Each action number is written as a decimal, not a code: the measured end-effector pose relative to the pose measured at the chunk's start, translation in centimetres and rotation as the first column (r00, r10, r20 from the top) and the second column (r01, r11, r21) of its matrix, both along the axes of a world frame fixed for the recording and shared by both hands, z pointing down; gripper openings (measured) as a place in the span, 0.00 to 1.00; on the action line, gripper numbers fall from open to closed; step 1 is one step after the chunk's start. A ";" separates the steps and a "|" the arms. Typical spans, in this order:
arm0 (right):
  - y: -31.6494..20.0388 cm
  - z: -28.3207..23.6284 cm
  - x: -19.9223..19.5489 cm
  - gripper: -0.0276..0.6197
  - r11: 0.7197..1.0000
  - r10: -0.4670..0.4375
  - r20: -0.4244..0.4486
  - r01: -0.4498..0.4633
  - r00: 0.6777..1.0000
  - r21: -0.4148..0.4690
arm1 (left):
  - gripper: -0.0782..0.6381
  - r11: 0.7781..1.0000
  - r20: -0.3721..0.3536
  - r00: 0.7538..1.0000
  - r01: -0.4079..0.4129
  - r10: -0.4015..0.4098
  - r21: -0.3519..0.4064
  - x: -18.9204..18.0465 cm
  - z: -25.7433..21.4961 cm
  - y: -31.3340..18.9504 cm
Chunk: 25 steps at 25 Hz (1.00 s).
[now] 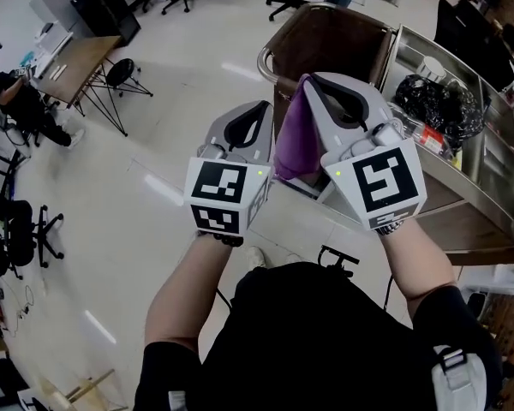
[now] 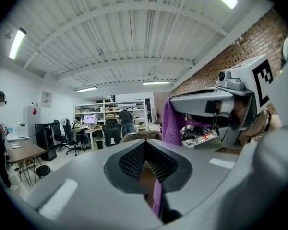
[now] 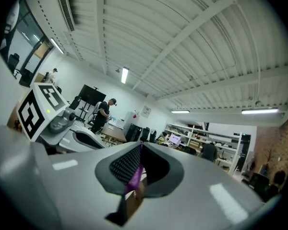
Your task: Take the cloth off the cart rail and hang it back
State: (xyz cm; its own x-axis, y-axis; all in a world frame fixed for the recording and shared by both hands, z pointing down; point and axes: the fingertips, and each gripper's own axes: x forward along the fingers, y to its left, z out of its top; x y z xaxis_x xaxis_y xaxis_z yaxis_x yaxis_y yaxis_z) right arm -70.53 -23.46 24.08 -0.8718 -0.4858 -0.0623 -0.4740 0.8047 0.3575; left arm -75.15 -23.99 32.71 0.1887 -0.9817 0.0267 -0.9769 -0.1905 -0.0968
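A purple cloth (image 1: 296, 142) hangs in the air between my two grippers, in front of the metal cart (image 1: 463, 197). The right gripper (image 1: 309, 80) is shut on its top corner. The left gripper (image 1: 265, 106) is beside it at the cloth's left edge. In the left gripper view the jaws (image 2: 144, 143) meet at the tip, with a purple strip (image 2: 157, 198) of the cloth pinched between them. In the right gripper view the jaws (image 3: 140, 143) are closed on a purple fold (image 3: 133, 176). Both grippers point level, above the cart's rail (image 1: 268, 61).
The cart holds a brown bin (image 1: 330, 39), a crumpled black bag (image 1: 442, 103) and small items on its shelf. Office chairs (image 1: 122, 73), a desk (image 1: 79, 61) and seated people stand on the white floor to the left.
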 end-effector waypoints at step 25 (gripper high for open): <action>-8.7 -8.6 -7.3 0.05 0.911 0.411 0.013 -0.412 0.911 0.015 | 0.11 0.943 -0.045 0.942 -0.332 0.332 0.018 -9.5 -5.9 -5.6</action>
